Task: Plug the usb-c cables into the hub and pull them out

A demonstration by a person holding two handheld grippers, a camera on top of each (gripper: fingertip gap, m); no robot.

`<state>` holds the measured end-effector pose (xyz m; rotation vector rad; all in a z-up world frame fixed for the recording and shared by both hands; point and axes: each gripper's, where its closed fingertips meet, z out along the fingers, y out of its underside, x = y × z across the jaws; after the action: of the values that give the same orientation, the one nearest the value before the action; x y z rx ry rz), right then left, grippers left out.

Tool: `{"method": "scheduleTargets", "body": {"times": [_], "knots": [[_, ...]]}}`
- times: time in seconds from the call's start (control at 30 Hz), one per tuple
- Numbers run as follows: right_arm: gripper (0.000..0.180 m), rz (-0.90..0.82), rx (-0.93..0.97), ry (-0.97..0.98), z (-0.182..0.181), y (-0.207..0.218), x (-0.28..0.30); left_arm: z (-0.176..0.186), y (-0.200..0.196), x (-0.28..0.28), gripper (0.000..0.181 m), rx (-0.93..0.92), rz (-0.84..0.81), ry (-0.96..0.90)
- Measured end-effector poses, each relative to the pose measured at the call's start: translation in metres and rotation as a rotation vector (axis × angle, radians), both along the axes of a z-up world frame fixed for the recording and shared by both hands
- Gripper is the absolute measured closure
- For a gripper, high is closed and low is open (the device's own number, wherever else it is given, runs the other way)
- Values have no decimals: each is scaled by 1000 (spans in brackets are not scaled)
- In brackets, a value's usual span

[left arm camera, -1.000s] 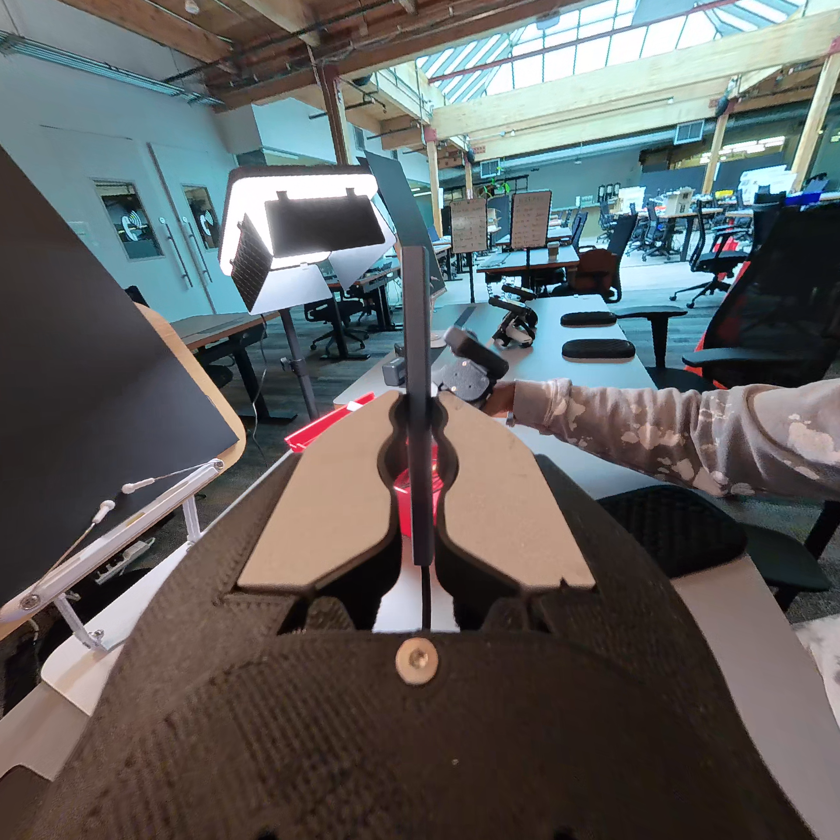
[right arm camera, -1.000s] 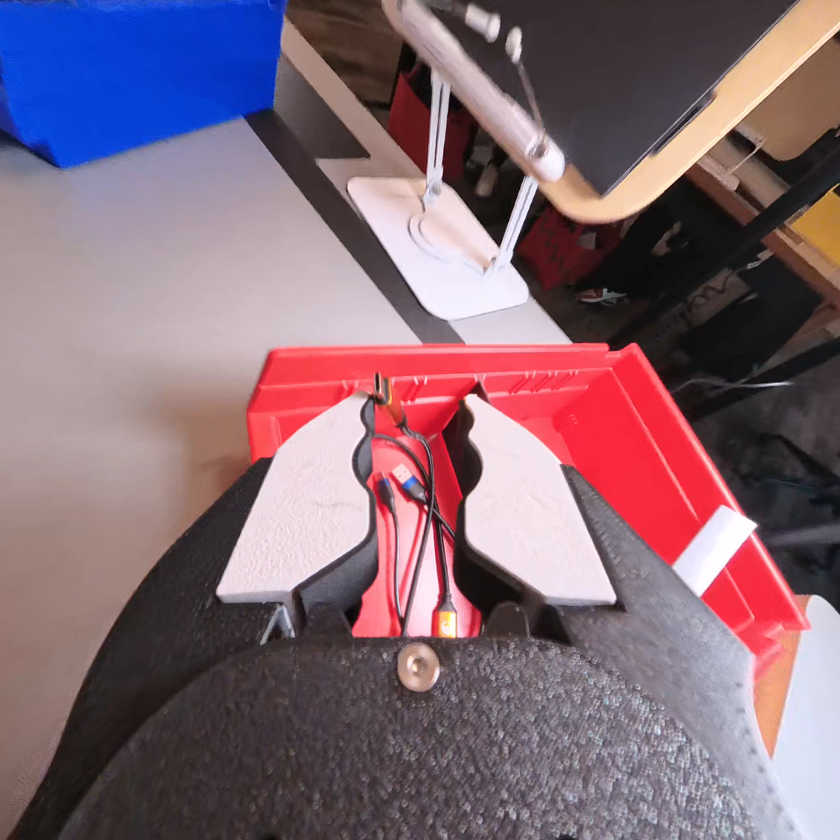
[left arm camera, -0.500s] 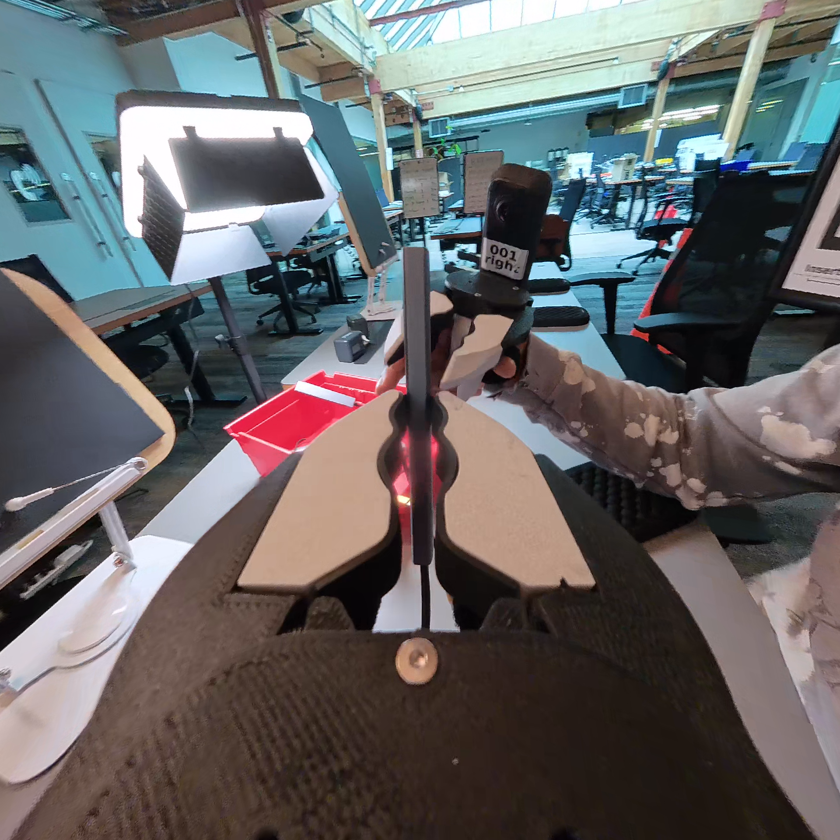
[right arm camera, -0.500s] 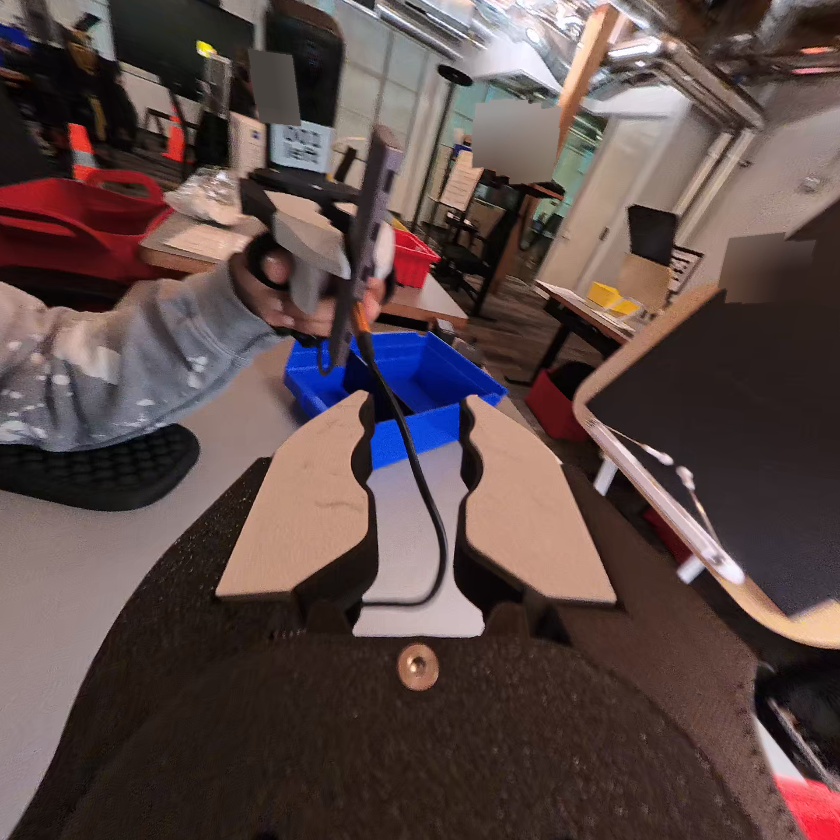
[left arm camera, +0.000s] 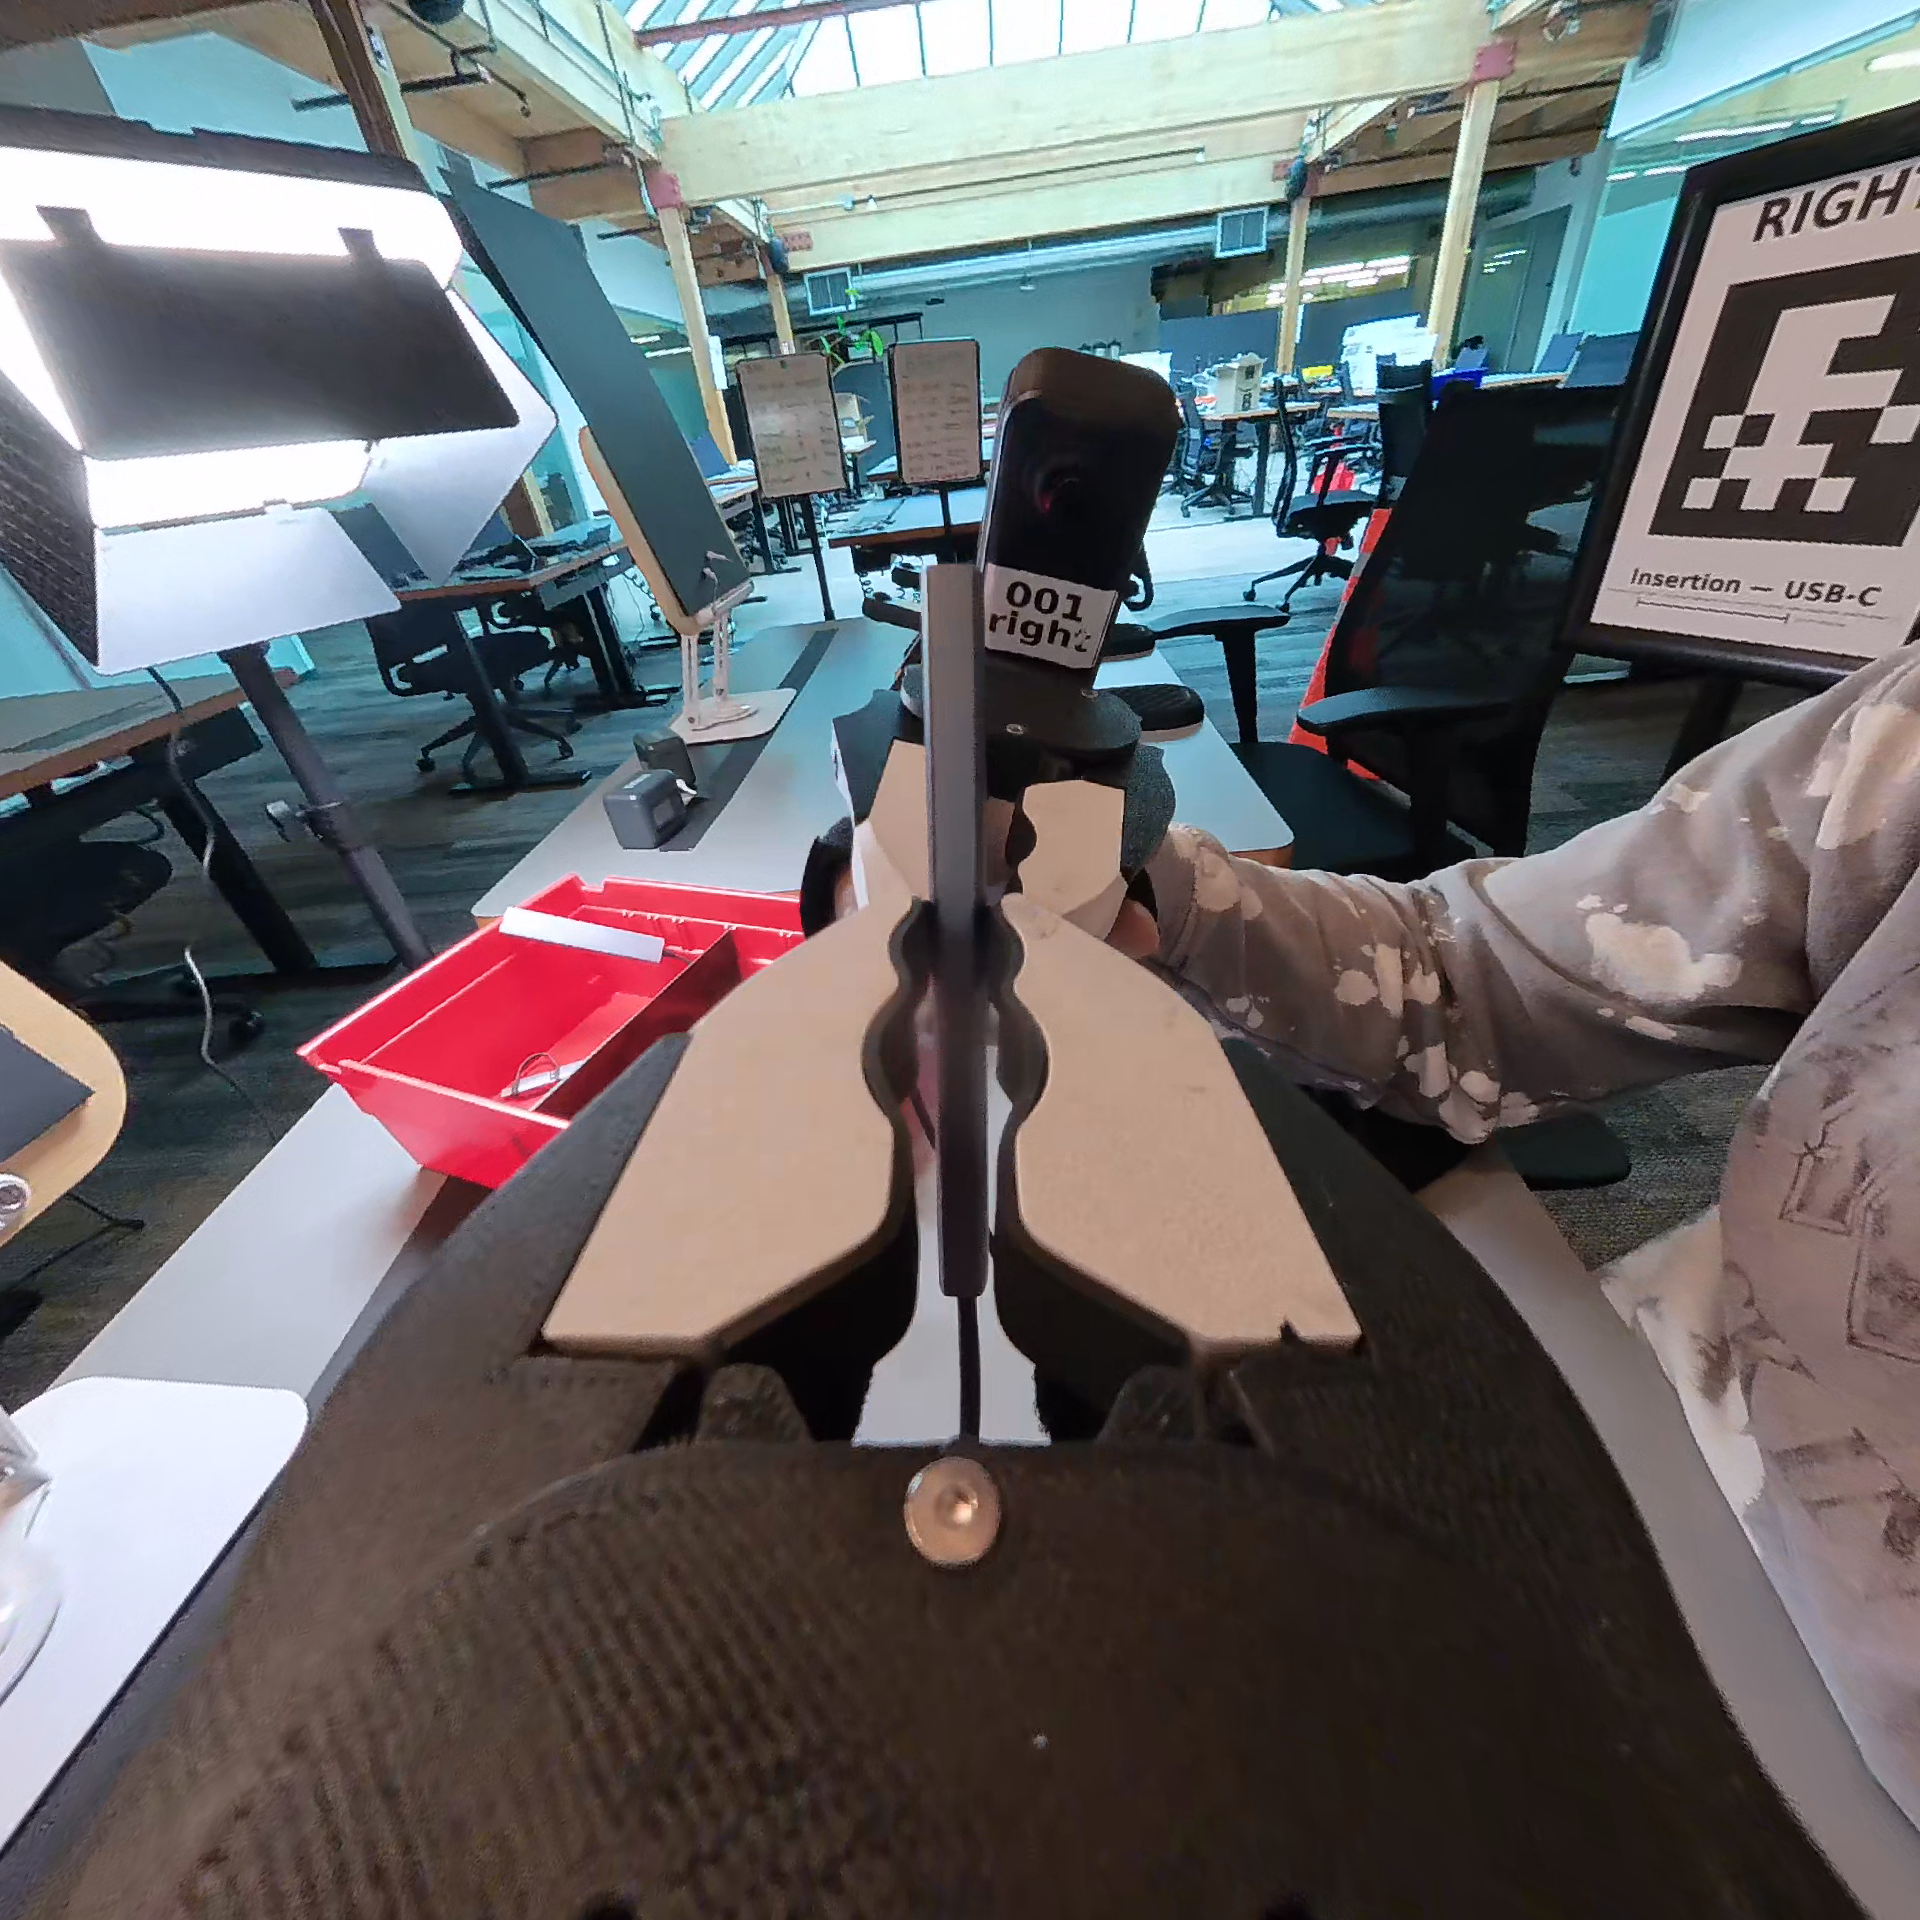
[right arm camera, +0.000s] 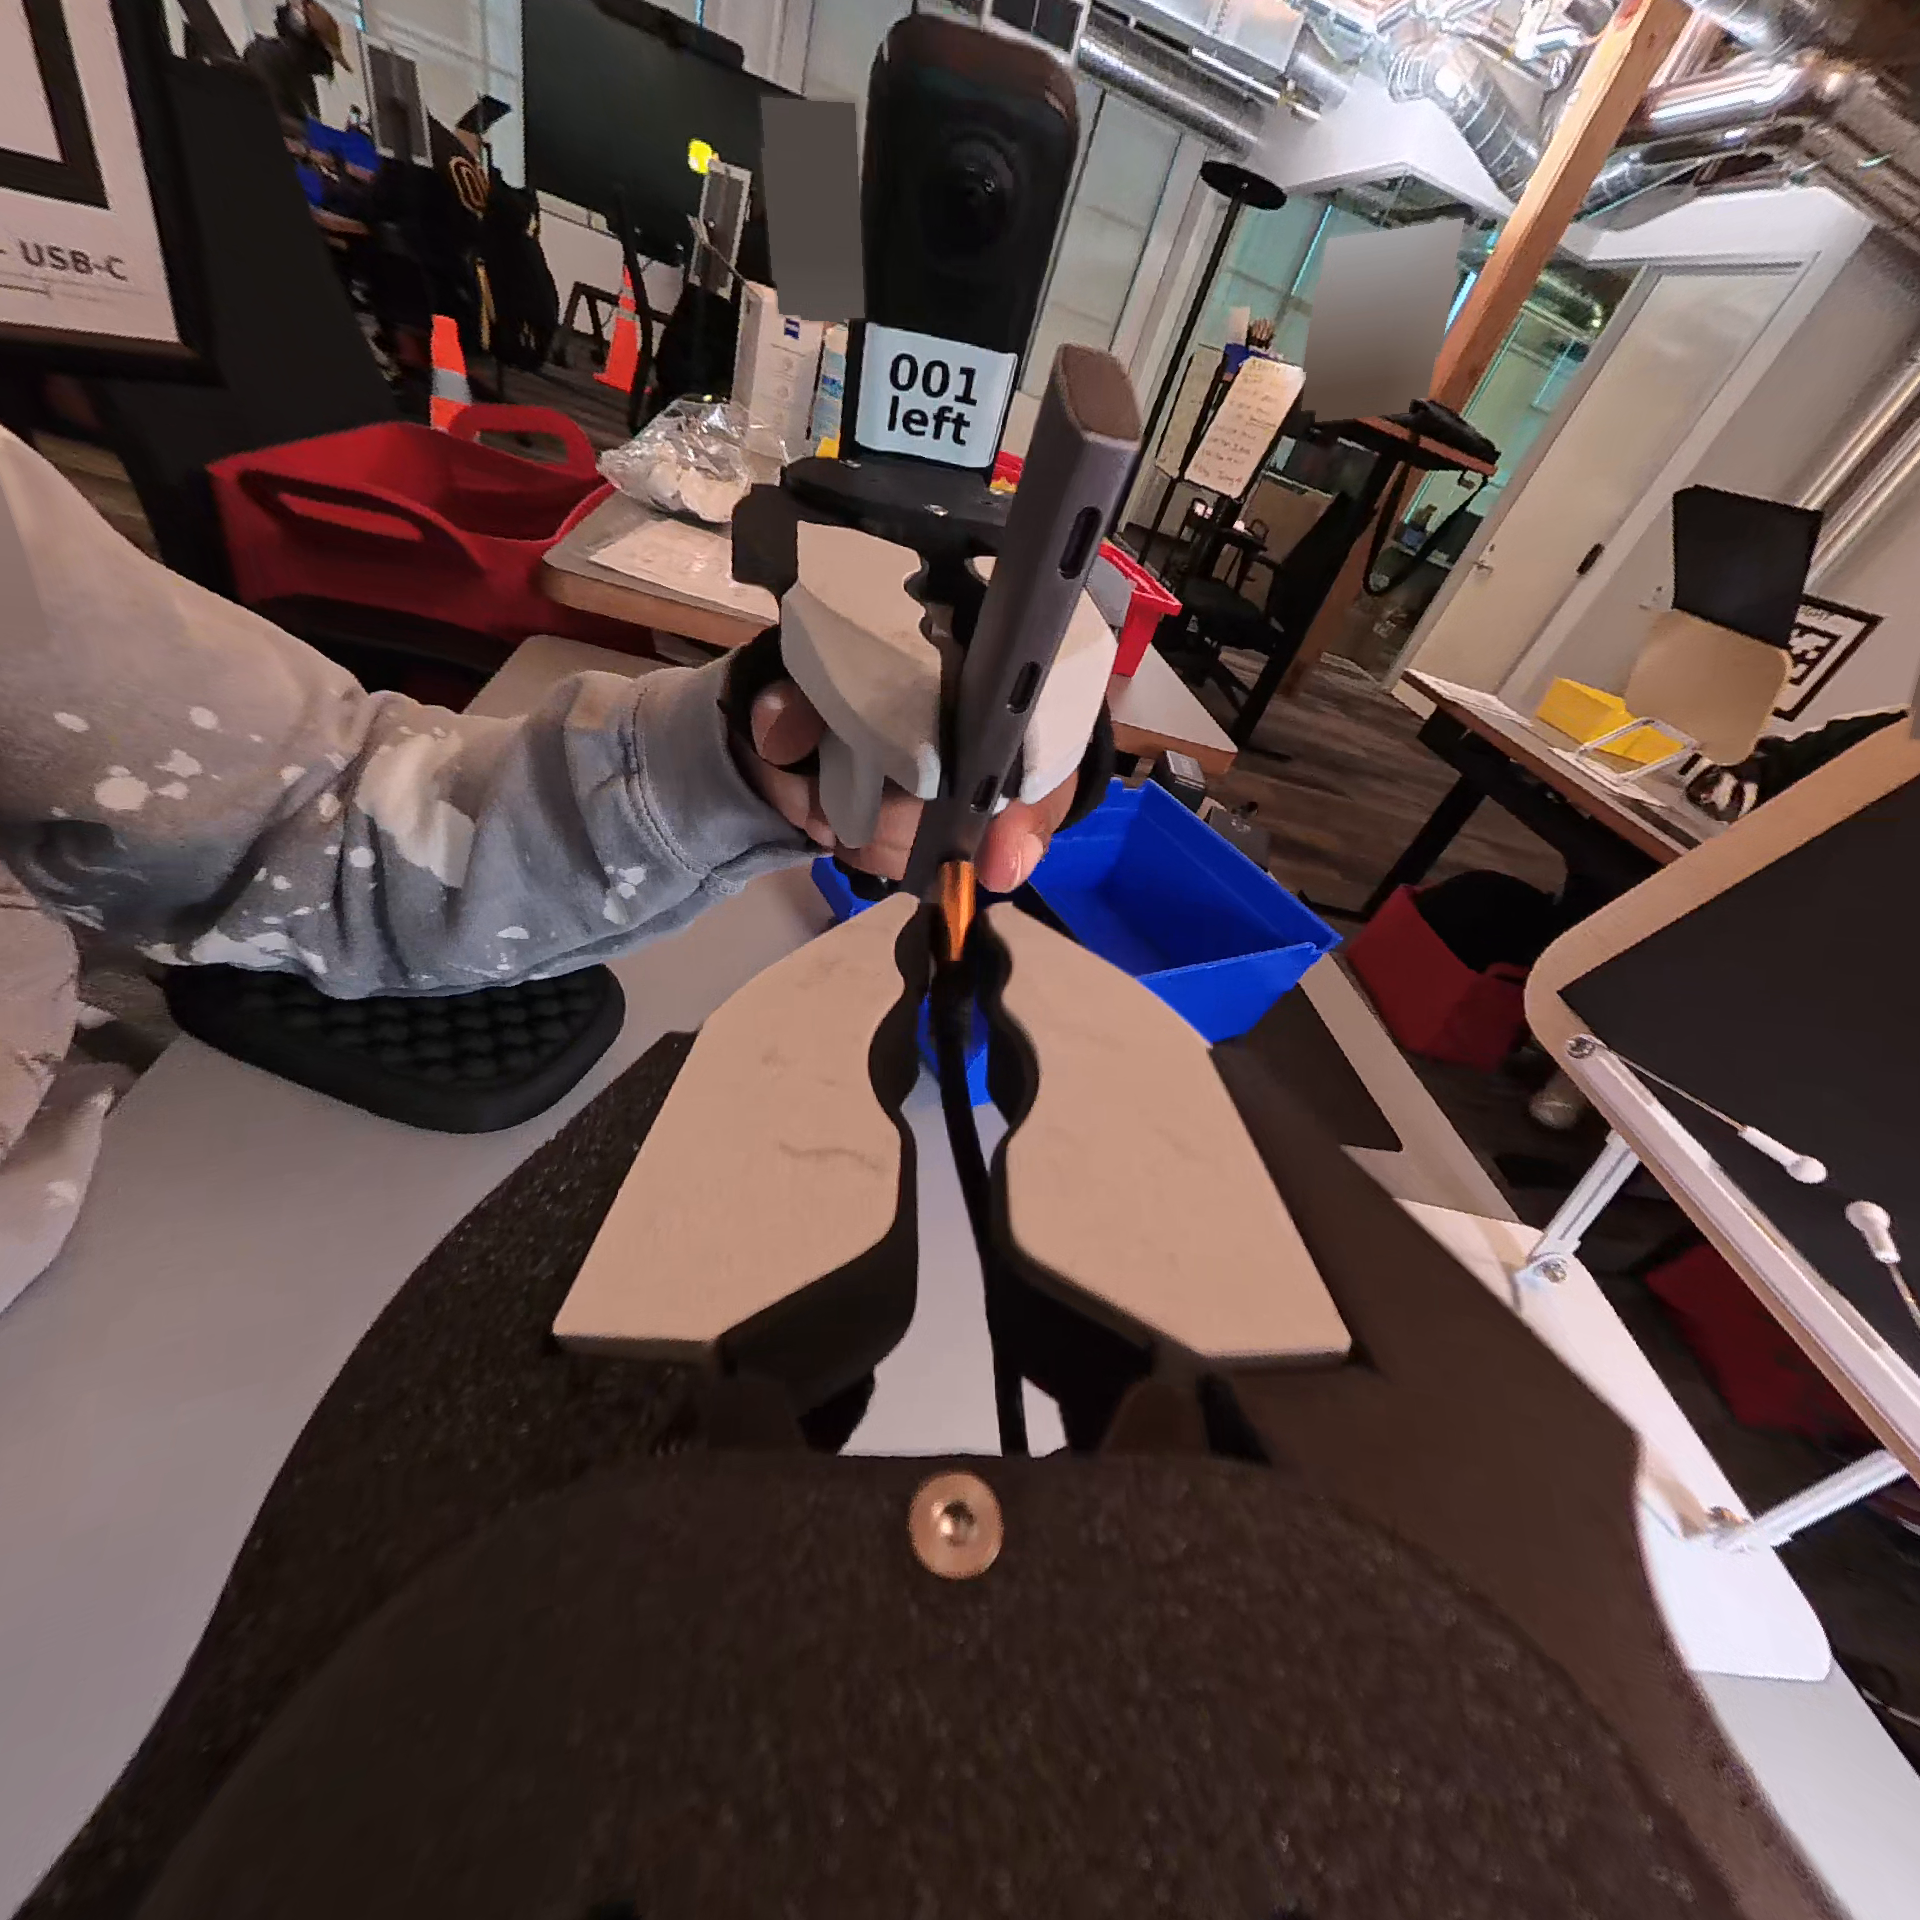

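My left gripper [left arm camera: 956, 920] is shut on the grey hub [left arm camera: 954, 748] and holds it upright, edge-on to its camera. In the right wrist view the hub [right arm camera: 1023, 644] shows a row of ports along its edge, held by the left gripper [right arm camera: 935, 675]. An orange-collared usb-c plug [right arm camera: 954, 914] on a black cable [right arm camera: 971, 1195] meets the hub's lower end. My right gripper [right arm camera: 952, 920] is shut on this plug. I cannot tell how deep the plug sits. The right gripper [left arm camera: 997, 862] shows just behind the hub in the left wrist view.
A red bin [left arm camera: 436, 1049] with loose cable ends stands on the grey table [left arm camera: 260, 1247] at the left. A blue bin [right arm camera: 1174, 914] sits behind the hub. A black wrist rest [right arm camera: 416, 1049] lies under the left sleeve. A white stand base [right arm camera: 1725, 1600] is at the right. Left and right tips are no more than a few centimetres apart.
My right gripper left the red bin, swung to face the hub and closed on the orange plug at its lower end. My left gripper turned rightward with the hub still held.
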<state>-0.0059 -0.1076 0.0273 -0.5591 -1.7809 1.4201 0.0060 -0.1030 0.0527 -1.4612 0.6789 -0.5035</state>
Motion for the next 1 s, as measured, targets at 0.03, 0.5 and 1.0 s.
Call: {"method": "scheduleTargets", "body": {"times": [0.03,0.5,1.0], "knots": [[173,-5,12,-4,-1,0,1,0,0,1,171,4,0,5],[173,8,44,2,3,1,12,-24,1,6,170,-22,45,235],[173,-144,-104,59,13,89,34,59,-48,-72,170,220,152,-122]]}}
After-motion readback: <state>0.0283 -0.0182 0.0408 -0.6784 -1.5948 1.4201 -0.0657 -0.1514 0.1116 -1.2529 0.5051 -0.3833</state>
